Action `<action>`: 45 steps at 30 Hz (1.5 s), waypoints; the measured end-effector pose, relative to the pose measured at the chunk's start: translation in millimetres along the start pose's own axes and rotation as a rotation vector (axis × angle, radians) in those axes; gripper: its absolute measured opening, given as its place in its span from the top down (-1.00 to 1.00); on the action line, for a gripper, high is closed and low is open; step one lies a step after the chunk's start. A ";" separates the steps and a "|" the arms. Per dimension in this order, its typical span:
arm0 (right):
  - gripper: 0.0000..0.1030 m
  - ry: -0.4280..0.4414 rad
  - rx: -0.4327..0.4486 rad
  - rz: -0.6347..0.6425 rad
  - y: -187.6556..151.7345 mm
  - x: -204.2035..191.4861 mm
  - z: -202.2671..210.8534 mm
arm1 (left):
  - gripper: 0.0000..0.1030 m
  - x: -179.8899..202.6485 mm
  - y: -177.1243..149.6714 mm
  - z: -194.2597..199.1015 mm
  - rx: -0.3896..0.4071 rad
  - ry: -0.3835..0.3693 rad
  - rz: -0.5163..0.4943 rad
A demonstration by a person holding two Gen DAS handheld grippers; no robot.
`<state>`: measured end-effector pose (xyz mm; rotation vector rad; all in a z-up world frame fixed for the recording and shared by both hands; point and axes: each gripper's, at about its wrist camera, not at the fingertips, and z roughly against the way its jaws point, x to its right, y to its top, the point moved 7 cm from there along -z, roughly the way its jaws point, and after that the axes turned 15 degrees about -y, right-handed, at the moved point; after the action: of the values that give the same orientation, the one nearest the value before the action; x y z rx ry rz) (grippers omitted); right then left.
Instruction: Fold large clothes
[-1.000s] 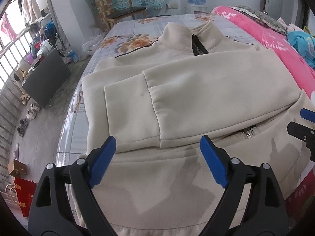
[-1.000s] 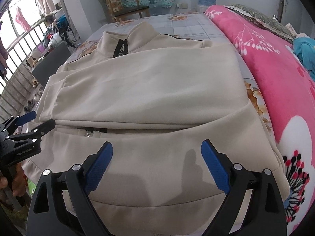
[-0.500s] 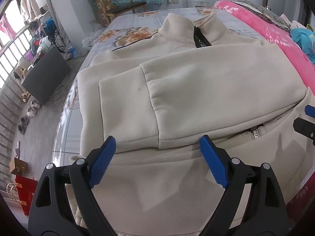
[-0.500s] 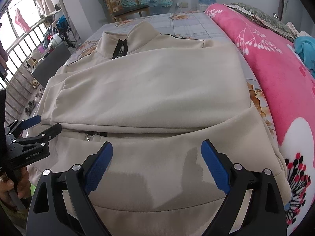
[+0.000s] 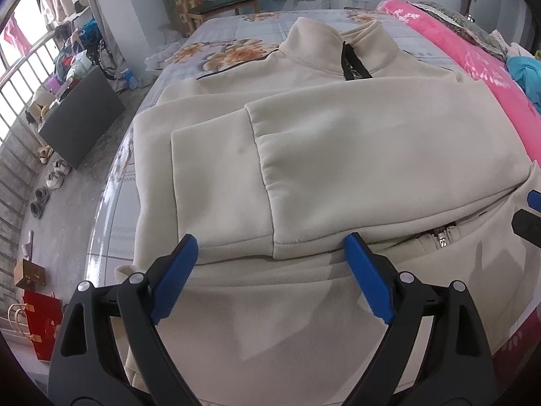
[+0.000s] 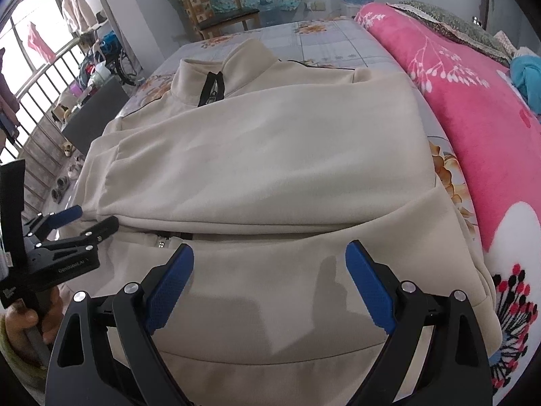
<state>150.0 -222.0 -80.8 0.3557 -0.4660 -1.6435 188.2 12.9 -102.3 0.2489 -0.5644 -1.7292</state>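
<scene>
I have the jacket [image 5: 338,155] spread flat on the bed [image 5: 236,30], collar [image 5: 338,44] at the far end and hem toward me. Both sleeves are folded across the chest, one cuff [image 5: 219,186] lying left of the zip pull [image 5: 441,242], so I judge the widthwise folding done and the hem-to-collar fold next. That would explain why both tools hang over the hem side, one on each half, pointing steeply down at the cloth.

The left gripper [image 5: 270,270] stands wide, with nothing between its blue pads [image 5: 367,284]; they sit above the fabric just on my side of the cuff. The right gripper [image 6: 268,282] is equally wide and empty, right of the zip pull over the lower front panel. From the right camera I can see my hand [image 6: 20,321] around the left tool's handle.

The pink blanket [image 6: 473,118] runs along the bed on the far side of the jacket from the left tool, so the fold has to stay clear of it.

Writing: the left tool's body carries small white lettering that seems to read "GenRobot.AI", though I can't be sure of every letter. I find no readable label on the jacket.
</scene>
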 end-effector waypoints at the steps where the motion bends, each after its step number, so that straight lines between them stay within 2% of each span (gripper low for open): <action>1: -0.73 0.003 -0.006 -0.002 0.7 0.0 -0.5 | -0.66 -0.3 -0.1 0.0 0.000 0.001 0.003; 25: -0.73 -0.002 -0.036 0.004 30.5 0.8 20.4 | -0.70 -5.6 -0.1 -1.5 0.009 -0.064 0.028; 29: -0.73 0.013 -0.021 0.022 41.4 -1.3 30.2 | -0.70 -6.8 1.8 12.3 0.050 -0.087 0.023; 32: -0.73 0.048 -0.006 0.046 56.7 -4.6 39.4 | -0.70 -12.2 8.1 41.3 0.100 -0.090 -0.002; 35: -0.73 0.087 0.021 0.078 84.5 -8.4 51.3 | -0.70 -20.3 24.8 75.4 0.159 -0.115 -0.052; 39: -0.73 0.140 0.064 0.089 129.8 -10.6 60.9 | -0.69 -36.5 71.4 107.0 0.214 -0.121 -0.100; 41: -0.73 0.144 0.074 0.081 157.7 -10.3 55.0 | -0.69 -41.9 104.7 107.8 0.225 -0.185 -0.077; 43: -0.73 0.134 0.071 0.069 180.3 -10.4 42.7 | -0.69 -44.3 134.4 97.0 0.238 -0.217 -0.063; 45: -0.73 0.142 0.044 0.046 200.1 -12.3 25.1 | -0.52 -44.2 167.6 74.6 0.243 -0.260 -0.035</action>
<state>312.2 -225.3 39.8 0.4875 -0.4012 -1.5530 308.2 49.0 38.9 0.2062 -0.9683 -1.7386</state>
